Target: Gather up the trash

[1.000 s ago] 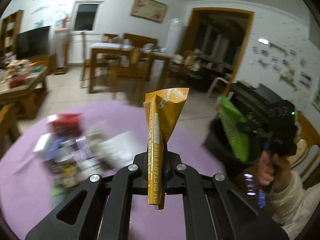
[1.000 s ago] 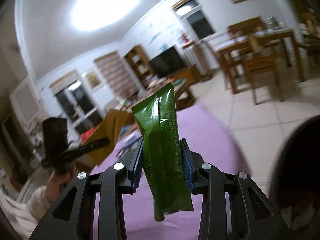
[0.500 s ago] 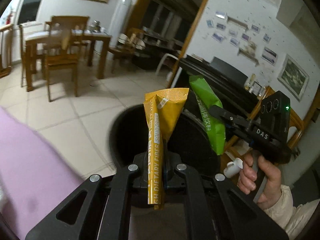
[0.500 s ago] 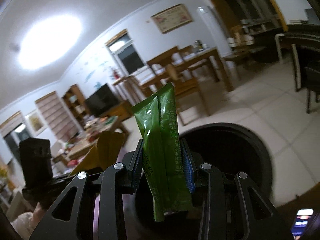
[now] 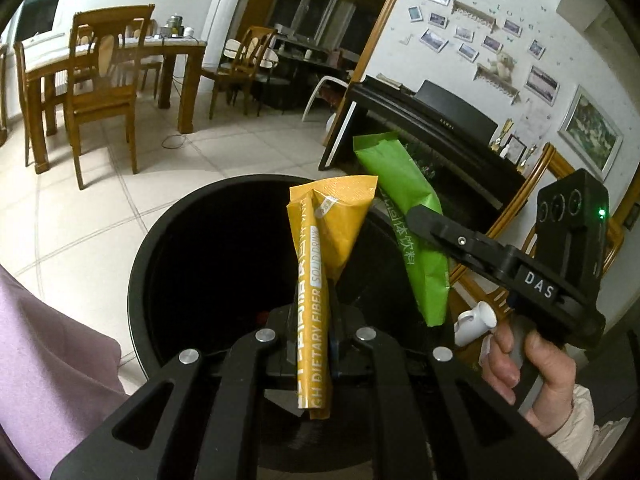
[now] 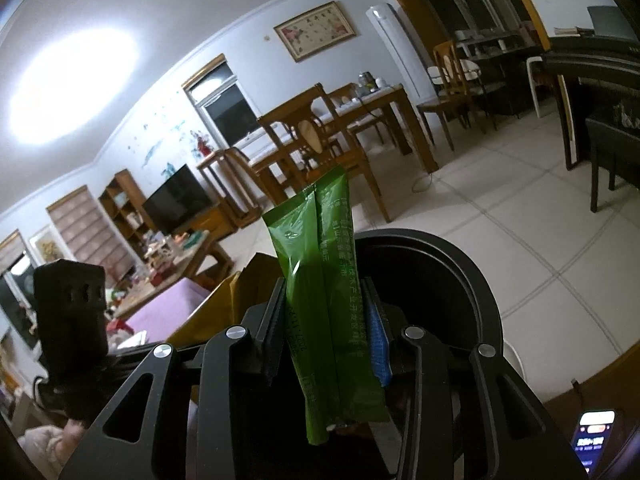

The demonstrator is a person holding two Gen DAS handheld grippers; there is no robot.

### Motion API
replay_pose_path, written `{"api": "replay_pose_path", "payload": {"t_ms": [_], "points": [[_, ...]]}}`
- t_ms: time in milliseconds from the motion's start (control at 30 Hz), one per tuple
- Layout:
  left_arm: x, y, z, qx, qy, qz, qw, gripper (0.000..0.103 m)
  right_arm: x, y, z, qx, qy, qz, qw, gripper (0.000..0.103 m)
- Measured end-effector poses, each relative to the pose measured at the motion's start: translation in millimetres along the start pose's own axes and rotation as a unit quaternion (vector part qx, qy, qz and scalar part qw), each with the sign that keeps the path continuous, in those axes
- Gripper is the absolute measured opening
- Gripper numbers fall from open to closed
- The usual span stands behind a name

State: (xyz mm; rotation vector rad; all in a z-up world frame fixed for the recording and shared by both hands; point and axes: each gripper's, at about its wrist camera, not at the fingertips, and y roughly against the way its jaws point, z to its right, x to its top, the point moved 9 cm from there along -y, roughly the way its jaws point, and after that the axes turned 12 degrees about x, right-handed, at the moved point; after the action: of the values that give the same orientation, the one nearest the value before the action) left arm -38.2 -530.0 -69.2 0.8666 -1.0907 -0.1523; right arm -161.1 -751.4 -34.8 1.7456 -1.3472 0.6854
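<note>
Two handheld grippers, two sachets and one bin were in view. The left gripper (image 5: 316, 336) was clenched on one yellow sachet (image 5: 320, 264), printed "DIETARY FIBER" and "SOLID DRINK", which stood upright between the jaws directly above the mouth of a round black trash bin (image 5: 160, 236). The right gripper (image 6: 326, 332), held in the person's right hand (image 5: 532, 364), was clamped on one green sachet (image 6: 324, 280), likewise upright; from the left wrist camera this green sachet (image 5: 412, 220) hung over the bin's far-right rim, just beside the yellow one without visibly touching it. The bin's interior was dark; only one small red item (image 5: 262, 315) showed inside, its identity unclear. One corner of a purple tablecloth (image 5: 44, 360) lay beside the bin at lower left. Beyond, on the tiled floor (image 5: 100, 200), stood one wooden dining table (image 5: 176, 52) with several chairs, and one black piano (image 5: 440, 128).
</note>
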Motion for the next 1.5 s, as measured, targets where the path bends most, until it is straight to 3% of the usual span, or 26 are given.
{"api": "replay_pose_path", "payload": {"t_ms": [67, 133, 167, 200, 233, 267, 433, 833, 1033, 1300, 1500], "points": [[0, 0, 3, 0.006, -0.002, -0.002, 1.0000, 0.018, 3, -9, -2, -0.001, -0.003, -0.002, 1.000, 0.039], [3, 1, 5, 0.017, -0.006, 0.000, 0.9998, 0.045, 4, -12, -5, -0.007, -0.008, -0.004, 1.000, 0.045], [4, 4, 3, 0.029, -0.006, 0.007, 0.9995, 0.077, 4, -13, -4, -0.008, -0.011, -0.005, 1.000, 0.048], [5, 7, 2, 0.042, -0.008, 0.017, 0.9990, 0.099, 4, -11, -6, -0.010, -0.013, -0.004, 1.000, 0.060], [8, 13, 1, 0.058, -0.011, 0.035, 0.9976, 0.098, 3, -6, -14, -0.014, -0.014, 0.001, 1.000, 0.073], [10, 18, 1, 0.073, -0.020, 0.045, 0.9961, 0.098, 4, -5, -14, -0.017, -0.013, 0.006, 1.000, 0.078], [10, 29, 2, 0.101, -0.047, 0.053, 0.9924, 0.098, 6, 2, -22, -0.012, 0.002, 0.021, 1.000, 0.085], [8, 64, -4, 0.102, -0.050, 0.075, 0.9908, 0.098, -5, 0, -45, -0.004, 0.017, 0.011, 1.000, 0.085], [1, 88, -23, 0.101, -0.027, 0.085, 0.9909, 0.098, -7, -12, -74, 0.006, 0.027, -0.001, 1.000, 0.085], [-26, 139, -87, 0.135, 0.032, 0.099, 0.9854, 0.098, -30, -71, -157, 0.056, 0.066, -0.049, 0.995, 0.085], [-55, 194, -181, 0.189, 0.114, 0.109, 0.9692, 0.098, -62, -138, -245, 0.117, 0.104, -0.111, 0.981, 0.085]]}}
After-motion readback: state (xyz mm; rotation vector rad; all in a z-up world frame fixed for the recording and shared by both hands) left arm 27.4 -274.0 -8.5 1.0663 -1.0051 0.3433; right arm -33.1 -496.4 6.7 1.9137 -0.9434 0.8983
